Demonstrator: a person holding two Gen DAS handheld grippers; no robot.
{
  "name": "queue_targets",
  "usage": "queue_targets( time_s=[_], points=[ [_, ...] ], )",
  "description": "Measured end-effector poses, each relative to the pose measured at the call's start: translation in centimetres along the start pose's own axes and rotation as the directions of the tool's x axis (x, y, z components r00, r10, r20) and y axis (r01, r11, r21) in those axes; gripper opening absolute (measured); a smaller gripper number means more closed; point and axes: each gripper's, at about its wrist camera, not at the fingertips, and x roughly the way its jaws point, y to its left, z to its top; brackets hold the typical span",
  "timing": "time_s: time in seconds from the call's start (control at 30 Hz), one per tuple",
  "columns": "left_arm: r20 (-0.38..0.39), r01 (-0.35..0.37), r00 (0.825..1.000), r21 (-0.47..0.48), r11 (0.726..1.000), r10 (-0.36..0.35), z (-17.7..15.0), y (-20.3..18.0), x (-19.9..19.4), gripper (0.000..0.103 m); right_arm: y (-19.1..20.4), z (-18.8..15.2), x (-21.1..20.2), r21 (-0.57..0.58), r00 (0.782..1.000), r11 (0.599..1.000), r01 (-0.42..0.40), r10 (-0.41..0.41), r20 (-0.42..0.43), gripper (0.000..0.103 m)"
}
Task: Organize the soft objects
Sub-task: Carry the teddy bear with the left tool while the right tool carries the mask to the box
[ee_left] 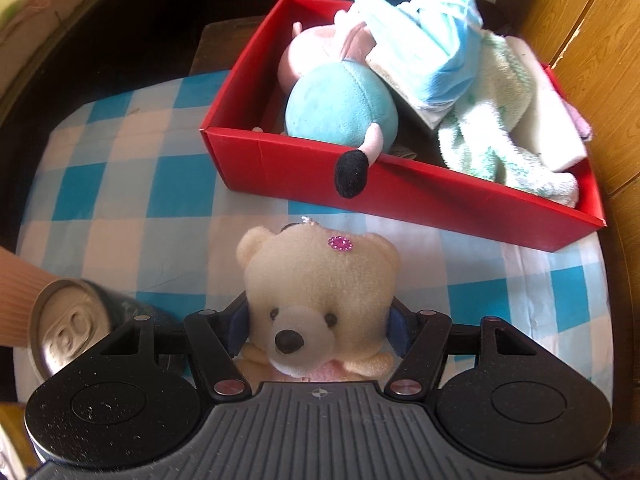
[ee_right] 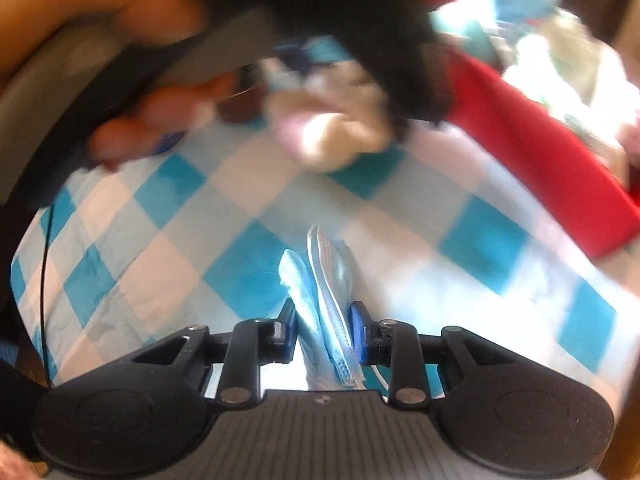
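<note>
Left wrist view: a table (ee_left: 104, 184) under a blue-and-white checked cloth, with dark floor off to the left and pale wood panelling (ee_left: 592, 40) at the right. A red box (ee_left: 288, 164) sits at the far side of the table; inside it lie a pink-and-teal plush toy (ee_left: 340, 100), whose black-tipped foot hangs over the near wall, a folded blue face mask (ee_left: 432, 52) resting on the plush, and a pale green towel (ee_left: 500, 120) toward the right end. A drink can (ee_left: 68, 332) lies tipped at the lower left beside a ribbed sleeve (ee_left: 16, 300). The left gripper (ee_left: 318, 332) has its jaws partly spread and clamped on the head of a cream teddy bear (ee_left: 320, 292), one blue pad at each cheek, the bear just in front of the red box.

Right wrist view: much is blurred. The same checked cloth fills the middle, the red box (ee_right: 532, 148) runs along the upper right, and a hand (ee_right: 132, 136) with the other tool shows at the upper left above the pale bear (ee_right: 340, 132). The right gripper (ee_right: 324, 328) has its jaws nearly closed, pinching a second blue face mask (ee_right: 328, 300) edge-on between the pads, over the cloth
</note>
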Motion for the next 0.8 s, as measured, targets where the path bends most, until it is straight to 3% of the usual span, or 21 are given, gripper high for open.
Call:
queue_targets(
  time_s=[0.37, 0.8],
  points=[
    [0.088, 0.059, 0.995, -0.033, 0.998, -0.056, -1.4, -0.9, -4.6, 0.065, -6.5, 1.1, -7.3, 0.237, 0.983, 0.971, 0.023, -0.065, 0.172, 0.006],
    [0.210, 0.107, 0.972, -0.013, 0.994, -0.102, -1.2, -2.4, -9.4, 0.066, -8.0, 1.8, -12.3, 0.311, 0.936, 0.950, 0.032, -0.138, 0.325, 0.006]
  ],
)
